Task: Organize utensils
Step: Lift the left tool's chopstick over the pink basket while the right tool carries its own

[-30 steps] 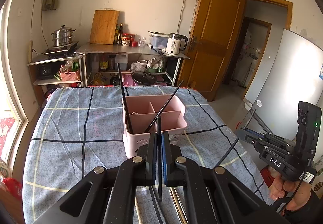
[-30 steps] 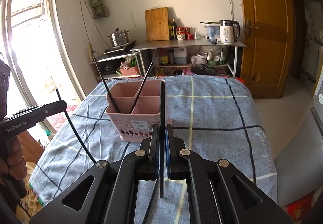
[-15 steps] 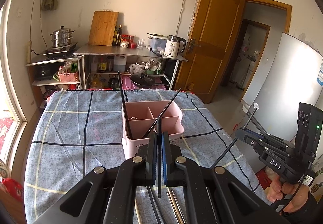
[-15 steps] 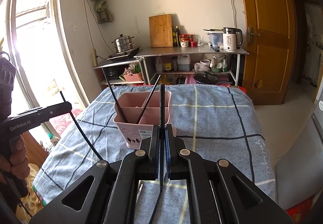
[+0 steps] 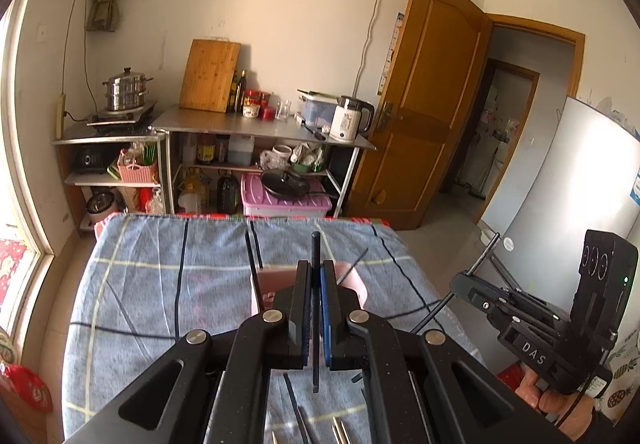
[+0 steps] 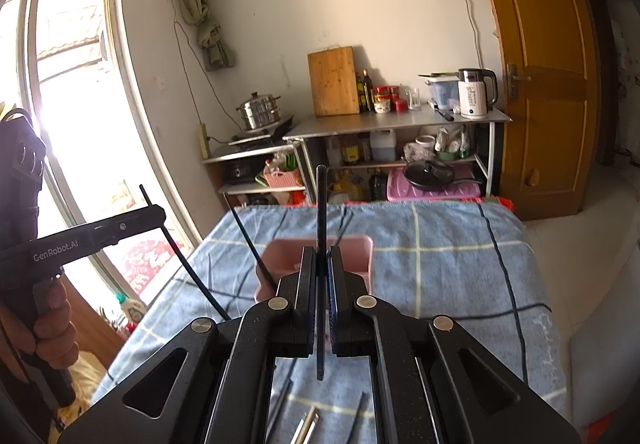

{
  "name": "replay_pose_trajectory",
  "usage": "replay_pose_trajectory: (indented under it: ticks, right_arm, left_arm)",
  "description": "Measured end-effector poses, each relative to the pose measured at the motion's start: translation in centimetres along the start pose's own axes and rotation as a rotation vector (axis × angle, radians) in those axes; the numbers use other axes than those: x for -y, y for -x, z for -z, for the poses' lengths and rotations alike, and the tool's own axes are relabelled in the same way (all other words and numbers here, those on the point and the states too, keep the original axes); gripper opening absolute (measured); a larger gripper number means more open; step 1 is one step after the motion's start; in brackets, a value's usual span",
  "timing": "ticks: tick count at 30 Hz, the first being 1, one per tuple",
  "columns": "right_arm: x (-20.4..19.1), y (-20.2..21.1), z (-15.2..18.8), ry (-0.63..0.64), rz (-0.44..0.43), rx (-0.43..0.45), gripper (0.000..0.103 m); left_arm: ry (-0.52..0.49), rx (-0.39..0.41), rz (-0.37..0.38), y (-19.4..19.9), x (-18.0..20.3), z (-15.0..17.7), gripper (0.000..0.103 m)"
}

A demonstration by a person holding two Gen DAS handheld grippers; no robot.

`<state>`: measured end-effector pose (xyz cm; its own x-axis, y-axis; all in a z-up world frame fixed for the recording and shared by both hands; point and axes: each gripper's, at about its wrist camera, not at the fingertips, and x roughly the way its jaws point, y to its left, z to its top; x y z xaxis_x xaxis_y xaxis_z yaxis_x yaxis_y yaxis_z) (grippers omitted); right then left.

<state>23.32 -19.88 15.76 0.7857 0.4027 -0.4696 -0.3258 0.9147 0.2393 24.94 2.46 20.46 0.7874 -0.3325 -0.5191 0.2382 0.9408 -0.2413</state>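
Tools both clamped: left tool pinching a chopstick, right tool another; caddy at twelve o'clock.

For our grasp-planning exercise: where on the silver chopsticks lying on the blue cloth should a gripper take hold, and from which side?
Grip the silver chopsticks on the shaft from straight above, fingers closing across both. They lie flat, side by side on the blue cloth, so a sideways approach would probably push them.
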Motion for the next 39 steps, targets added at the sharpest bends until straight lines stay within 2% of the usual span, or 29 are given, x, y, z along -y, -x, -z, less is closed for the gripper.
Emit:
replay_pose_trajectory:
  ticks: [7, 15, 19, 30, 39]
  right_arm:
    - [-0.7, -1.7, -2.8, -0.022, -0.017, 0.052, 0.005]
    - [-0.7, -4.4, -3.7, -0.040, -0.025, 0.058, 0.005]
    - [-0.5, -6.0, -3.2, -0.049, -0.023, 0.041, 0.005]
    - [0.1, -9.7, -0.1, -0.068, -0.017, -0.062, 0.005]
    - [0.5, -10.8, 1.0, -0.077, -0.042, -0.121, 0.005]
  left_arm:
    - [-0.008, 0.031, -0.020, -1.1, -0.2, -3.6, 0.004]
    - [0.016, 0.022, -0.033, -3.5, -1.9, -5.0, 0.004]
    - [0.036, 0.006, -0.027, -5.0, -2.9, -4.5, 0.004]
    - [0.089, -0.076, -0.028, -9.0, -5.3, -0.6, 0.004]
    - [0.069, -0.091, -0.061, -9.8, -5.7, 0.6, 0.004]
